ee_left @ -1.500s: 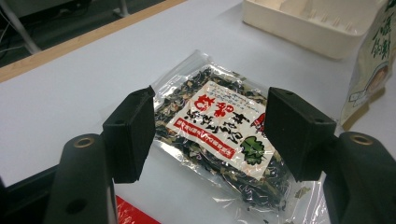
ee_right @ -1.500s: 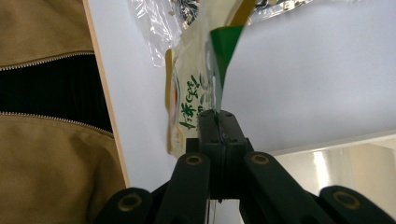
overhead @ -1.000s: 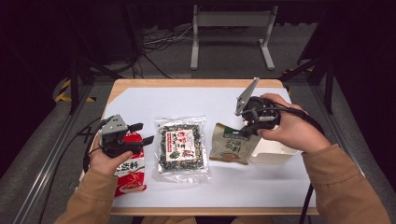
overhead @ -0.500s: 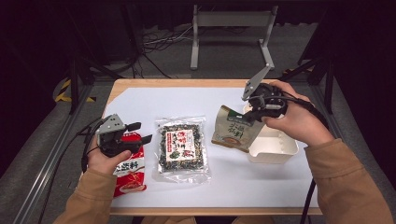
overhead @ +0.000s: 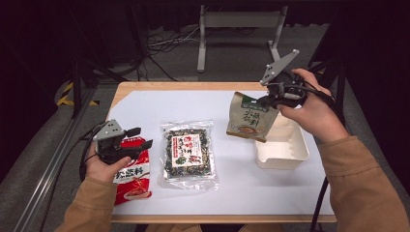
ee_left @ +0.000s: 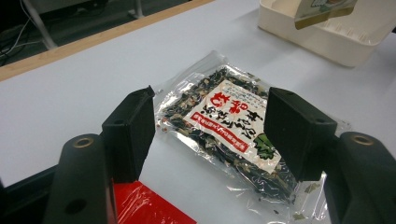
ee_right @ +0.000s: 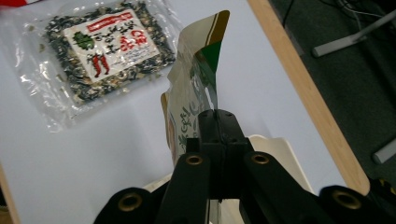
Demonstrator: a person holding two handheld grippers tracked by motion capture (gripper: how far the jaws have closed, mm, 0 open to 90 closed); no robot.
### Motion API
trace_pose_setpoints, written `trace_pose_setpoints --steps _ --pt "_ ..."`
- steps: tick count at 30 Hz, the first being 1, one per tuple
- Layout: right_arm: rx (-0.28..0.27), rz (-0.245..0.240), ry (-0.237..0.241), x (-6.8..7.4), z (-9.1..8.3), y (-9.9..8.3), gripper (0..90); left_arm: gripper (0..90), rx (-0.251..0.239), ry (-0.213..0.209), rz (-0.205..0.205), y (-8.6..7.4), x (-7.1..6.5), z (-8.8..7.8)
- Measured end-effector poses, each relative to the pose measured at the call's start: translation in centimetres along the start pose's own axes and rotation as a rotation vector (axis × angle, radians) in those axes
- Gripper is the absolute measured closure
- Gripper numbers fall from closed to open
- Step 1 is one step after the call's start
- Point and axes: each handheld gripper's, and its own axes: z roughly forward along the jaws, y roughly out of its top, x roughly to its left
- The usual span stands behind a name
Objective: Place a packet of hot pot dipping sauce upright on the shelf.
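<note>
Three snack packets and one white tray (overhead: pixel 283 157) are in play: the right gripper (overhead: pixel 265 101) pinches the top edge of the tan packet (overhead: pixel 249 121), which hangs below its closed jaws over the tray's near-left rim. The left gripper (overhead: pixel 140 137), jaws wide and holding nothing, hovers over the red packet (overhead: pixel 133 176), with the clear seaweed packet (overhead: pixel 187 152) just ahead of its fingers. All sits on a white-topped, wood-edged table (overhead: pixel 232 193) in a dark room with grey flooring.
</note>
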Motion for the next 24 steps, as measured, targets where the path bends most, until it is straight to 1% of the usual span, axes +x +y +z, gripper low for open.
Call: trace_pose_setpoints --steps 1,2,3,4,6,9,12,13,16,17,19,24 --pt "0.0 0.0 0.0 0.0 0.0 0.0 90.0 34.2 0.0 0.0 0.0 0.0 0.0 0.0" --pt "-0.006 0.006 -0.019 -0.4 -0.1 -0.2 90.0 34.2 0.001 0.001 0.002 0.0 0.1 -0.1" --pt "-0.009 0.01 -0.032 -0.5 -0.2 -0.2 90.0 34.2 0.002 0.001 -0.005 -0.1 0.1 -0.1" --pt "-0.009 0.01 -0.032 -0.5 -0.2 -0.2 90.0 34.2 0.002 0.001 -0.005 -0.1 0.1 -0.1" --pt "-0.018 0.019 -0.051 -0.8 -0.3 -0.4 90.0 34.1 0.0 0.001 -0.01 -0.1 0.2 -0.1" --pt "-0.029 0.033 -0.085 -1.3 -0.4 -0.8 90.0 34.2 -0.001 0.004 -0.004 0.0 0.3 -0.1" --pt "-0.035 0.03 -0.116 -1.8 -0.5 -1.2 90.0 34.1 -0.002 0.003 -0.005 0.0 0.3 -0.1" --pt "-0.038 0.036 -0.124 -1.9 -0.6 -1.3 90.0 34.1 -0.001 0.002 -0.009 0.0 0.2 0.0" --pt "-0.042 0.032 -0.155 -2.2 -0.7 -1.7 90.0 34.1 0.002 0.001 0.0 0.1 0.3 0.1" --pt "-0.042 0.032 -0.155 -2.2 -0.7 -1.7 90.0 34.0 0.002 0.001 0.0 0.1 0.3 0.1" --pt "-0.046 0.03 -0.183 -2.7 -0.8 -2.2 90.0 34.0 0.0 0.001 0.001 0.1 0.3 0.0" --pt "-0.053 0.022 -0.212 -3.7 -0.7 -3.1 90.0 34.0 -0.006 0.002 -0.008 0.1 0.3 0.0"
